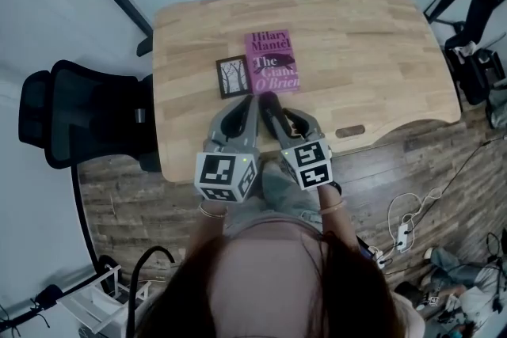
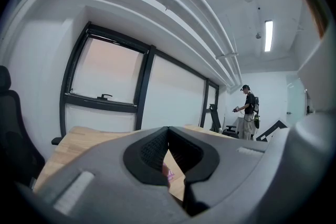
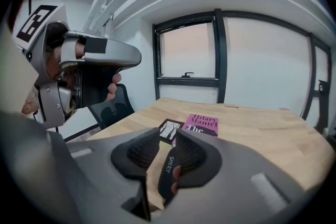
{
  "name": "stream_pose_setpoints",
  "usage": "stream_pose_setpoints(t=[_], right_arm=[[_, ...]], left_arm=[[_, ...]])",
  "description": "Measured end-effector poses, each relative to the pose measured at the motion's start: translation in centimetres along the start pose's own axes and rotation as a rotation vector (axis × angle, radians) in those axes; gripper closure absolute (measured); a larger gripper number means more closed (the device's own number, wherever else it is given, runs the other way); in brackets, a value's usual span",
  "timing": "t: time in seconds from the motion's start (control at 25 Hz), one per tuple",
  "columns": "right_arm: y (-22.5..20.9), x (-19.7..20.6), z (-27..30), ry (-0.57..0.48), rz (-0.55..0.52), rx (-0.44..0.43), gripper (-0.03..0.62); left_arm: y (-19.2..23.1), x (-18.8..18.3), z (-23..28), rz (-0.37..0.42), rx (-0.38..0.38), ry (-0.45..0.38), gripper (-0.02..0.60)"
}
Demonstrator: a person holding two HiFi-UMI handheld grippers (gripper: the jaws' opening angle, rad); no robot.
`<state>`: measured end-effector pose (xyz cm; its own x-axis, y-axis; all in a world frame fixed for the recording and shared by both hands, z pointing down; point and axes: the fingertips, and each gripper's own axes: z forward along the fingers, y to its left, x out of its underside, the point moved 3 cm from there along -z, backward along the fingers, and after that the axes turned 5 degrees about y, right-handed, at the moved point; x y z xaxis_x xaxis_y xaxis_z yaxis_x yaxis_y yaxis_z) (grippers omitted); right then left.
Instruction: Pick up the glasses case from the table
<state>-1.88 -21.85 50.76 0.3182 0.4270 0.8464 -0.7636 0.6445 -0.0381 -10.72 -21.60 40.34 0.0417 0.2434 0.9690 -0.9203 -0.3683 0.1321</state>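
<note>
A dark glasses case (image 3: 169, 165) is seen between the jaws of the slightly spread right gripper (image 3: 168, 134), clearly only in that gripper's view; the left gripper (image 2: 168, 128) is pressed together.

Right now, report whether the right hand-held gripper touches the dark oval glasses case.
Cannot tell. Right gripper view: the dark oval glasses case sits between the right hand-held gripper's jaws; wooden table shows beside one pad, the other pad overlaps its edge.

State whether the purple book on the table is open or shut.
Shut: the purple book lies flat on the table, front cover and title facing up.
</note>
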Motion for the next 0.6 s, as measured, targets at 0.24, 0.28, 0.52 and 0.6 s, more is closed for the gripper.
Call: stream_pose_setpoints(t=[0.24,0.28,0.52,0.6], right_arm=[[-0.3,1.2,1.8,0.051,-0.035,-0.031,0.461],[-0.4,1.4,2.1,0.06,-0.038,-0.035,0.456],[-0.5,2.5,3.6,0.093,-0.054,-0.066,0.425],[-0.5,3.0,4.1,0.107,-0.063,-0.076,0.411]], left_arm=[[0.4,0.8,1.2,-0.014,-0.007,0.022,0.572],[0.4,0.8,1.4,-0.015,-0.008,0.025,0.572],[0.5,1.0,2.6,-0.016,-0.007,0.032,0.572],[0.4,1.0,3.0,-0.017,-0.005,0.035,0.572]])
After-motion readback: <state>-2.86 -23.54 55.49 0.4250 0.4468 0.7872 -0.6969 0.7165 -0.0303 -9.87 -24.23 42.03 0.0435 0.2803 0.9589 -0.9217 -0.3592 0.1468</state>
